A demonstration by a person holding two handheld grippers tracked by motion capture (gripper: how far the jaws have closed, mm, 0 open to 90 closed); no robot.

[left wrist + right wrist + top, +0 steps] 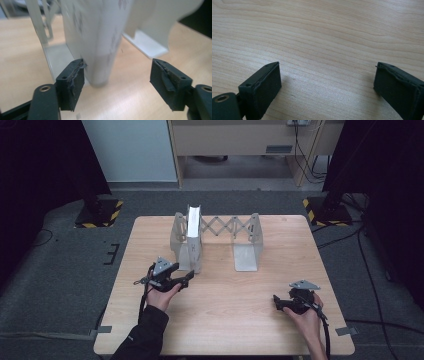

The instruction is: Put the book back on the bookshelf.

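High view: wooden table (225,320), grey metal expandable rack (220,232) with scissor lattice near far edge, white book (193,227) upright in its left section. Left gripper (189,278) just before book; left gripper view: jaws spread, one pad (75,80) touching white cover (100,37). Right gripper (276,301) near right edge; right gripper view: jaws spread over bare wood grain.

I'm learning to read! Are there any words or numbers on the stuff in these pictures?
None can be read.
Book in the rack: faint grey marks on its cover, too blurred to read.
Box on the far cabinet: a label-like patch, too small to read.
Floor plates: yellow and black warning stripes, no words.
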